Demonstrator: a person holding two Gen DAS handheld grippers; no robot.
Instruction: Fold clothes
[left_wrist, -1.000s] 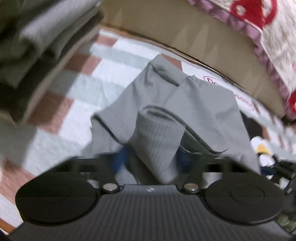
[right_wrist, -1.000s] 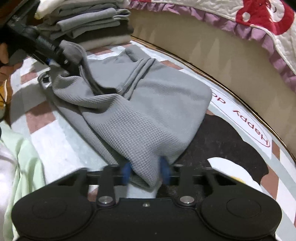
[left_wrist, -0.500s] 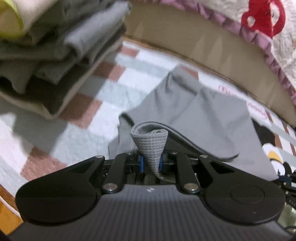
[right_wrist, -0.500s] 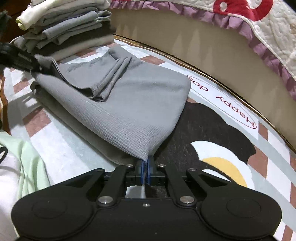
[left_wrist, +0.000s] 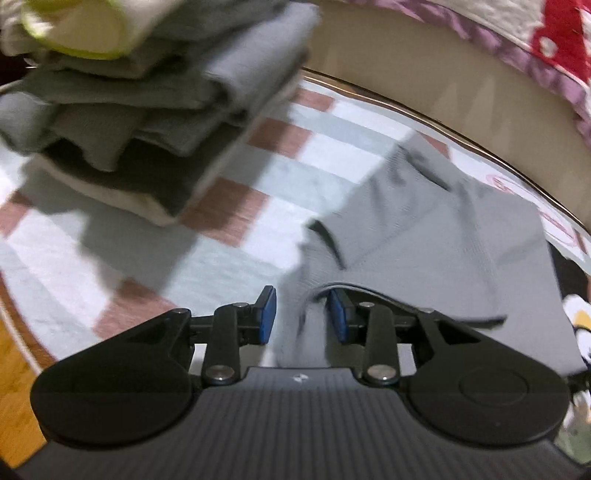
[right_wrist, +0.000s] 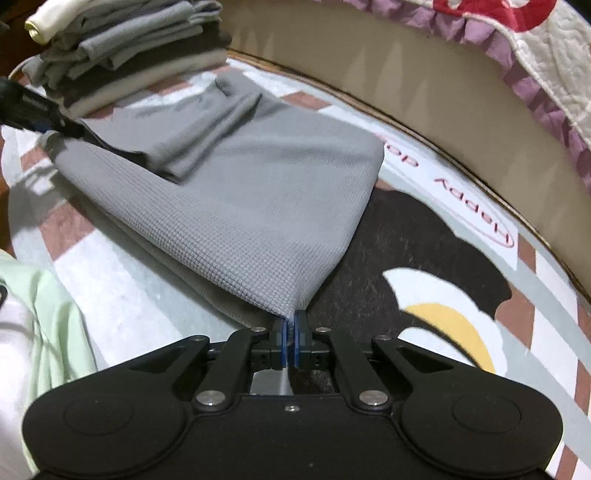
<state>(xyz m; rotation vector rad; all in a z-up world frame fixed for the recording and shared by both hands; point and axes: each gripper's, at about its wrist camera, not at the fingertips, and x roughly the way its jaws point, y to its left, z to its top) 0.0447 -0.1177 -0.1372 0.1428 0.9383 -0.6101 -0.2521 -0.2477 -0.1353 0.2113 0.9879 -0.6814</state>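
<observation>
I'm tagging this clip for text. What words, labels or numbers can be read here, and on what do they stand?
"Happy": pink letters, upside down in the right wrist view, inside a pink-outlined white patch on the rug.
"do…": next word of the same patch, partly covered by the grey garment; the rest is hidden.
Left wrist view: the same pink lettering is too blurred to read.
Nothing else readable.

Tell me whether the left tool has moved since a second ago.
Yes. The left tool has opened and drawn toward the folded pile, which looms larger; the grey shirt sits farther right.
</observation>
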